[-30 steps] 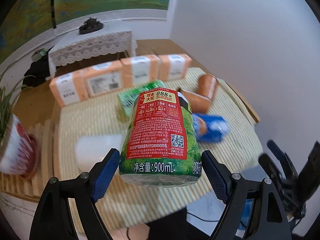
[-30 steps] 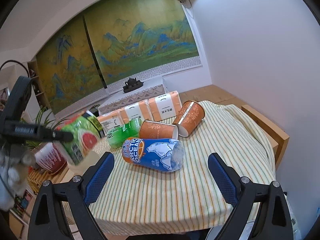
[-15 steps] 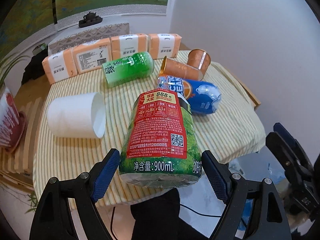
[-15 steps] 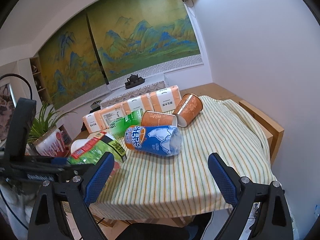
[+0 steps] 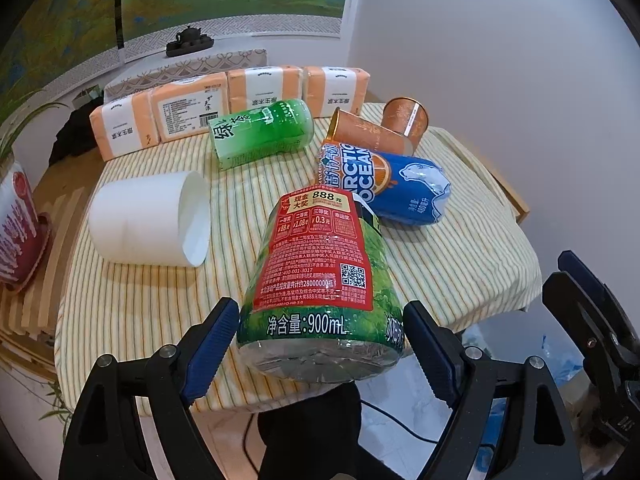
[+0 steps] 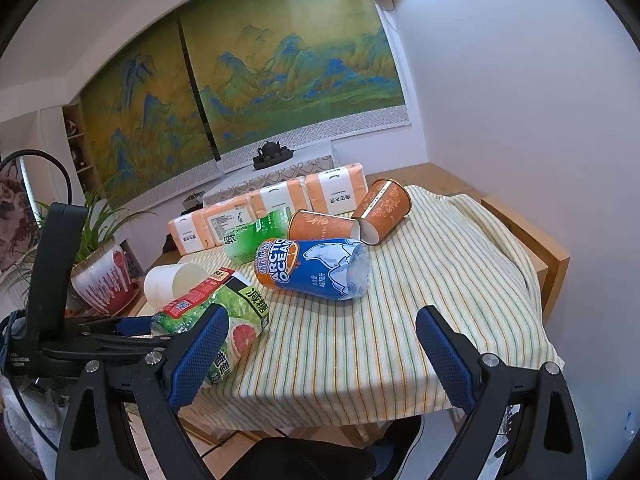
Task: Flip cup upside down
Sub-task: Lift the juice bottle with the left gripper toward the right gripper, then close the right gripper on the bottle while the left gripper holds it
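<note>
Currently the left gripper [image 5: 320,340] is clamped on the base end of a green-and-red cup [image 5: 320,280], one blue pad on each side of its wide bottom. The cup is a cut-down drink bottle: green wrap, a red label panel with white print and a QR code, "900mL" printed near the base, clear ridged plastic at the bottom. It is tilted, base toward the camera, far end pointing over the near edge of the striped tablecloth [image 5: 440,272]. From the right wrist view the same cup shows a grapefruit picture on its side and sits at the table's near left corner; whether it touches the cloth cannot be told.

The right gripper [image 6: 320,356] is spread wide with nothing between its pads, held off the near edge of the table.

On the cloth, all lying on their sides: a white cup [image 5: 148,220], a green cup [image 5: 262,136], a blue Arctic Ocean cup [image 5: 384,184] and two orange cups [image 5: 368,136], the blue one touching one orange one. Four orange tissue packs [image 5: 256,96] line the far edge.
</note>
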A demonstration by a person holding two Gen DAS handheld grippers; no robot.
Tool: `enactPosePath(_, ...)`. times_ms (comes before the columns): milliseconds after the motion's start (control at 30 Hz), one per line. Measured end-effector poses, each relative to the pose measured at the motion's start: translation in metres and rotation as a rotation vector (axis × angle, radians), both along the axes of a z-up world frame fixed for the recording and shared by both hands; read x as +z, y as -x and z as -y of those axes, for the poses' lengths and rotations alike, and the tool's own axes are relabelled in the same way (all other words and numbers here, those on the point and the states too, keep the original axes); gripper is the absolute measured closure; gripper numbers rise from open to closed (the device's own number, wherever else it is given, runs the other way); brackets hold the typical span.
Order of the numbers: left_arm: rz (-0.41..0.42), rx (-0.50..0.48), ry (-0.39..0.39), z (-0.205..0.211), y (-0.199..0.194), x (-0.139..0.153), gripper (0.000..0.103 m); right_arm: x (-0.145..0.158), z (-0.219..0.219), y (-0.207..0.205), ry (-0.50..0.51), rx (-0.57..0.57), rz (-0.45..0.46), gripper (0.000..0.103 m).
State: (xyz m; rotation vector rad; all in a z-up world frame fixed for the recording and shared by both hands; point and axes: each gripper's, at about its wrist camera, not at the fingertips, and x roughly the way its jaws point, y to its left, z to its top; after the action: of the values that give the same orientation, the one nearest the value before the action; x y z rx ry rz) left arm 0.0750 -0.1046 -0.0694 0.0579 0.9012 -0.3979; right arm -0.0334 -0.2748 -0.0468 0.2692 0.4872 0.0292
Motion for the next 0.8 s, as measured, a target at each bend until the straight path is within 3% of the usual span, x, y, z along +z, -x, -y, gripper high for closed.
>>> enactPosePath(267,0.022,-0.002,0.032,-0.015,0.006,0.001,0.014,0.002,-0.009,0.000,0.024,0.004,-0.003,0.010)
enactPosePath(500,0.090,0.006,0.066,-0.047,0.028,0.003,0.014,0.002,-0.017,0.000,0.042,0.021,0.004,0.010)
enactPosePath(633,0.149,0.043,0.076,-0.075,0.045,0.001,0.014,-0.004,-0.024,-0.004,0.032,0.071,-0.005,0.010)
enactPosePath(800,0.187,0.102,0.106,-0.106,0.061,0.000,0.014,-0.007,-0.050,-0.006,0.090,0.161,0.012,0.010)
